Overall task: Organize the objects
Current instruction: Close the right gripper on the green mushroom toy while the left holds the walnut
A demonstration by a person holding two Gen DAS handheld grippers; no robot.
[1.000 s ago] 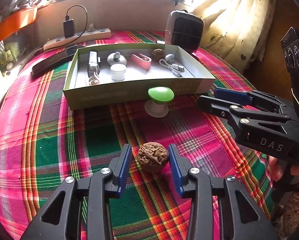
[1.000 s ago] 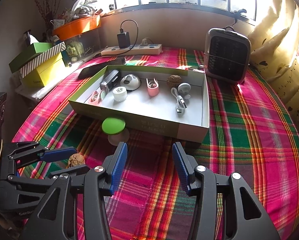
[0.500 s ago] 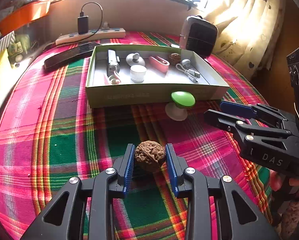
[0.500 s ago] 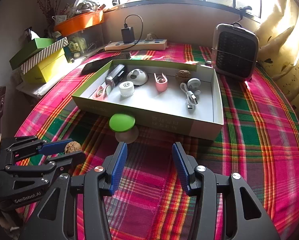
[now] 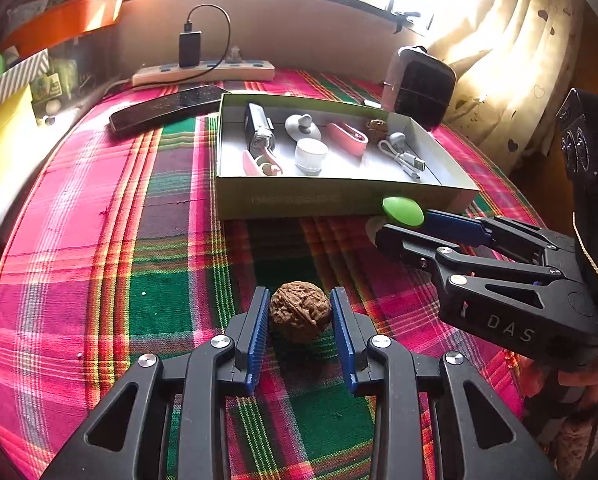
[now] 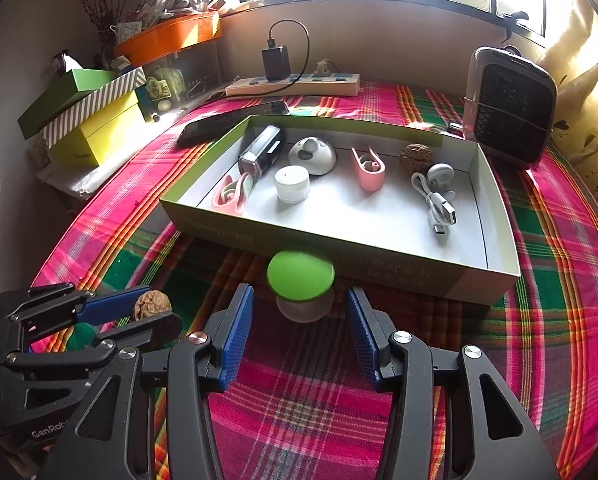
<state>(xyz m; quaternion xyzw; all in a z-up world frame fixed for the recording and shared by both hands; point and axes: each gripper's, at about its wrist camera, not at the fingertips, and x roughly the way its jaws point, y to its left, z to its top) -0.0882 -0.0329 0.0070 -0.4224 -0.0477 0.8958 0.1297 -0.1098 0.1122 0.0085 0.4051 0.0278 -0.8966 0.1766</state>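
A brown walnut sits between the blue pads of my left gripper, which is shut on it just above the plaid cloth; the same walnut shows in the right wrist view, held by the left gripper. My right gripper is open, its fingertips on either side of a green-capped mushroom-shaped object without touching it. That object stands against the front wall of the open cardboard box. In the left wrist view the right gripper reaches in from the right.
The box holds a second walnut, a white jar, a pink clip, a white cable, a grey lid and a black device. Behind it are a heater, a power strip and a dark phone.
The left jaws closed onto the walnut. The right gripper moved forward, so the green-capped object now sits between its fingertips.
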